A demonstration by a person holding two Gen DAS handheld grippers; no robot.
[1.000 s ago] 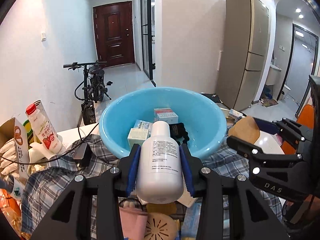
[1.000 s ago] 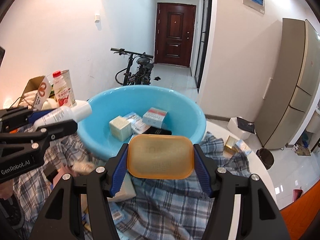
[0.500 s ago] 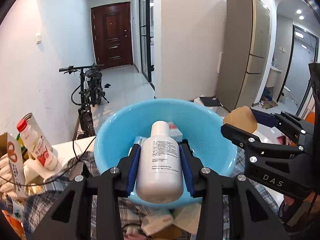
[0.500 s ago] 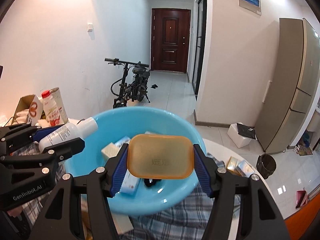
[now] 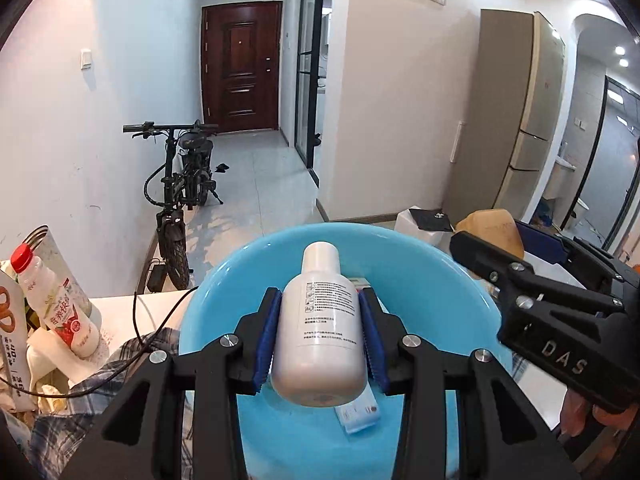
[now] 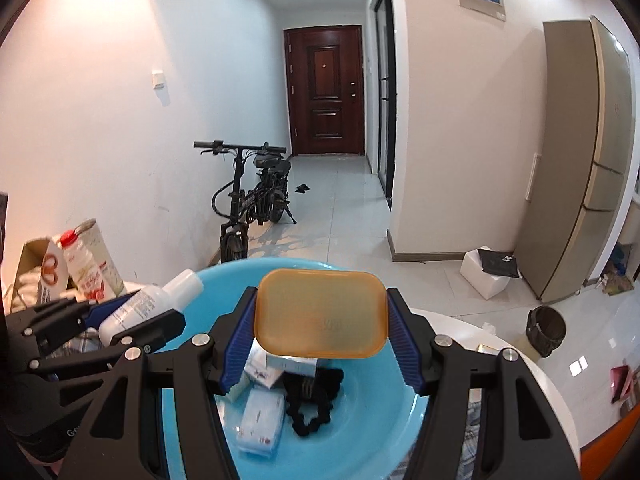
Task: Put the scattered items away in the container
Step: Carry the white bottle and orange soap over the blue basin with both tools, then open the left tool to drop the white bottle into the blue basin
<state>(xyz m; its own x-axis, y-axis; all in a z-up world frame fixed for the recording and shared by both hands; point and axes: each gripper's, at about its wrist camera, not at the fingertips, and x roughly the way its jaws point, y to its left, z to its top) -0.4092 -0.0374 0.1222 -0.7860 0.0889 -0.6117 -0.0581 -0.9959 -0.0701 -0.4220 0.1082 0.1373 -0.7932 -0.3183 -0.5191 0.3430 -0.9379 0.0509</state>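
So both are hovering loaded over the blue basin (image 6: 404,416): left gripper (image 5: 320,334) is squeezing the white bottle (image 5: 320,328), right gripper (image 6: 320,330) is clamping the amber soap (image 6: 320,314), probably so a release drops both inside with the boxes (image 6: 260,420).

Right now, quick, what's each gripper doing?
Left gripper: closed on the white bottle, over the blue basin.
Right gripper: closed on the amber soap box, over the basin.
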